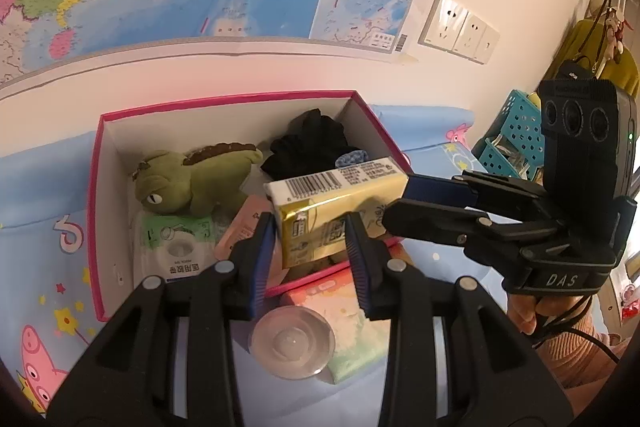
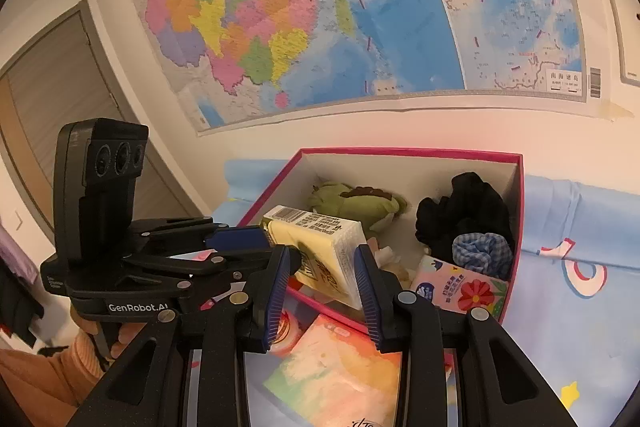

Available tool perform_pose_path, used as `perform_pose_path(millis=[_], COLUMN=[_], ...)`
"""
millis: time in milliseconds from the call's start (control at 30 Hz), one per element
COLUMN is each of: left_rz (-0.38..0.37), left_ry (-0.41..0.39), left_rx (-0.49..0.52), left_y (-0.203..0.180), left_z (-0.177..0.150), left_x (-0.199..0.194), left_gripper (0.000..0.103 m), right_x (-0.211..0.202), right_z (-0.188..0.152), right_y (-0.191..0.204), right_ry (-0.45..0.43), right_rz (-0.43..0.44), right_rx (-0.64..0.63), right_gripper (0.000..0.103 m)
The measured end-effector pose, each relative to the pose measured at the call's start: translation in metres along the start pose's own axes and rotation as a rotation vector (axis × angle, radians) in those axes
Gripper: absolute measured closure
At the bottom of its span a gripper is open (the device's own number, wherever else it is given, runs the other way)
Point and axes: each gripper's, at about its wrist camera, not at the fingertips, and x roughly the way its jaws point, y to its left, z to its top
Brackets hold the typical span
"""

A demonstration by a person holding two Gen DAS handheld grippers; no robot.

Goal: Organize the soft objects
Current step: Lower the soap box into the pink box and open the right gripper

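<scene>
Both wrist views close, facing pink box (image 1: pixel 224 99) (image 2: pixel 408 151).

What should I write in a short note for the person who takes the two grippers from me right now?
Left gripper and right gripper: both seem shut on the yellow plastic-wrapped tissue pack, held over the pink-rimmed cardboard box.
Done: green plush toy and black cloth bundle lie in the box.
Left: lower the pack in, then probably the pastel tissue pack in front of the box.

Child's bedroom (cartoon bedsheet (image 1: pixel 44 187), wall map (image 2: pixel 360 7))
</scene>
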Motion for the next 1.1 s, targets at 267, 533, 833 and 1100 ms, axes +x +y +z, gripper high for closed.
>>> perform_pose_path(millis=[267, 533, 833, 1100], left_rz=[0.005, 0.011, 0.012, 0.016], left_ry=[0.012, 0.023, 0.039, 0.064], left_rx=[-0.006, -0.011, -0.026, -0.041], left_y=[0.003, 0.006, 0.011, 0.014], left_z=[0.003, 0.006, 0.008, 0.010], left_x=[0.008, 0.014, 0.022, 0.027], left_gripper=[0.066, 0.066, 0.066, 0.066], right_x=[0.008, 0.013, 0.020, 0.026], right_z=[0.002, 0.005, 0.007, 0.007], right_y=[-0.006, -0.010, -0.014, -0.018], right_ry=[0.012, 0.018, 0.024, 0.031], right_rz=[-0.006, -0.009, -0.016, -0.028], right_rx=[0.009, 0.021, 0.034, 0.045], right_gripper=[0.068, 0.068, 0.067, 0.067])
